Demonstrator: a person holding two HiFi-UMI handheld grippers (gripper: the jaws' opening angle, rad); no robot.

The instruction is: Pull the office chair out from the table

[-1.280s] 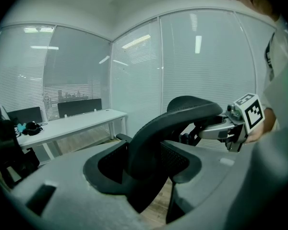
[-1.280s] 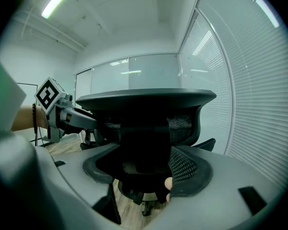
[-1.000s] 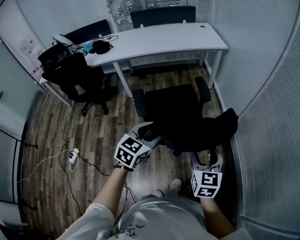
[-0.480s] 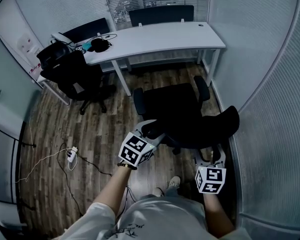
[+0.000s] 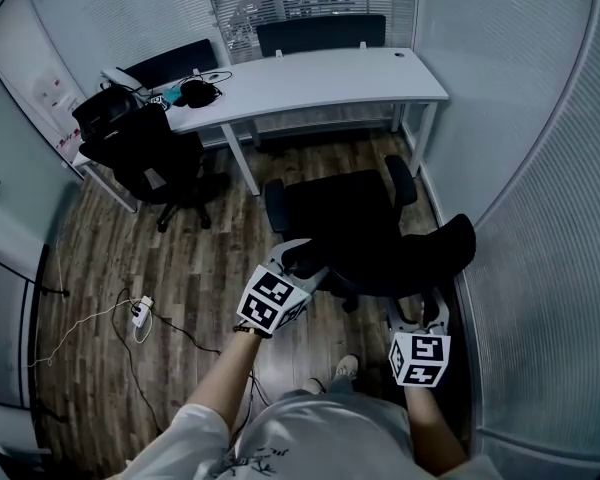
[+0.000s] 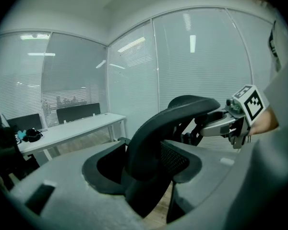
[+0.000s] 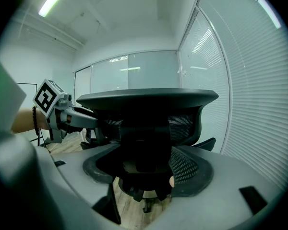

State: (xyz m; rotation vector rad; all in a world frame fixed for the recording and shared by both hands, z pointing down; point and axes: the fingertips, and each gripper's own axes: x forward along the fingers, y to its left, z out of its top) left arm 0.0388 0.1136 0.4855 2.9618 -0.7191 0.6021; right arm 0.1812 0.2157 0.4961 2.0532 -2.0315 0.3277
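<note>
Chair (image 5: 345,218) stood clear of the table (image 5: 380,73), seat facing it; left gripper (image 5: 302,261) and right gripper (image 5: 420,313) each clamped the backrest (image 5: 425,258) rim, jaws wide around its thick frame; one per side, likely for an even pull.

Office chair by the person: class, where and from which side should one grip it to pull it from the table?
Grip the backrest's upper rim from behind, as the left tongs and right tongs do. The office chair faces the table, so that rim is nearest the person, and it looks slim enough to fit between jaws.
</note>
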